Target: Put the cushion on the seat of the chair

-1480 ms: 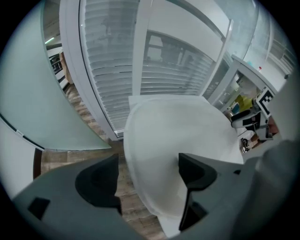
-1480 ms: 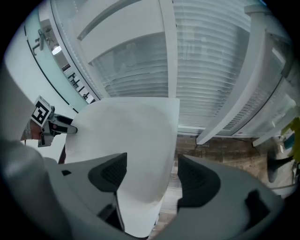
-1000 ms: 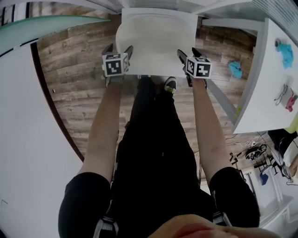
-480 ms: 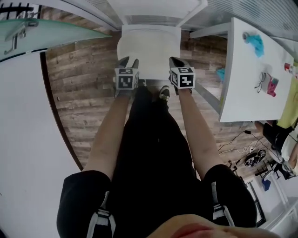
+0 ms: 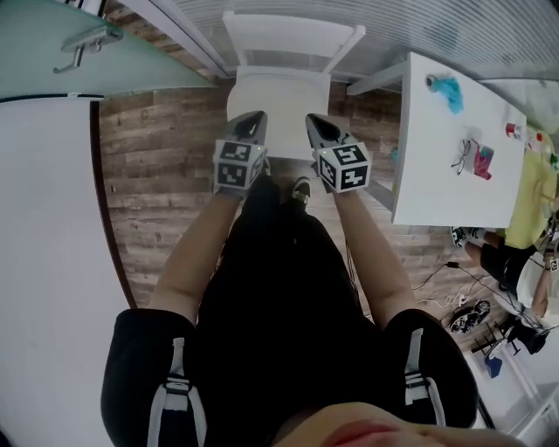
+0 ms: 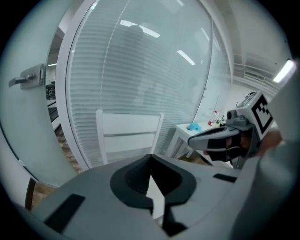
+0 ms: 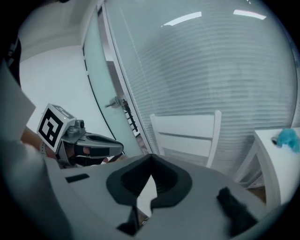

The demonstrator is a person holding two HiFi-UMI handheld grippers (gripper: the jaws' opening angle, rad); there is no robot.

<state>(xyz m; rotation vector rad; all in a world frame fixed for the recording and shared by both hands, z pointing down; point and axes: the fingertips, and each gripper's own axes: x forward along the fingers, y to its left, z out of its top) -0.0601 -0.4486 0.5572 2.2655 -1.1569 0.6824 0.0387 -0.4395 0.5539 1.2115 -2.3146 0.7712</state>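
Both tools are shut tight and hold nothing. The left tool [image 5: 250,119] and the right tool [image 5: 316,122] are side by side at the ends of the person's bare arms [image 5: 196,262], and both point forward and a bit down. Their jaws have just been closing, and there is no thing between them. I think they are shut and empty because the job they were for is done.

Under the arms are the person's legs [image 5: 279,288] in black. The legs stand on the brown wood floor [image 5: 157,166], right in front of the chair.

Past the tips of the tools lies the white cushion [image 5: 278,98]. It is flat on the seat of the chair [image 5: 293,37] and seems to fill it from side to side. It does not hang off or tip. The tools are up above it and do not touch it, maybe so they do not push it out of place.

To the right is a white surface [image 5: 437,175] with a blue thing [image 5: 447,90] and some other small bits on it. These are well apart from the chair.

Behind the chair is a wall of pale blinds [image 5: 437,26]. A glass door [image 5: 52,74] with a handle is far off to the left.
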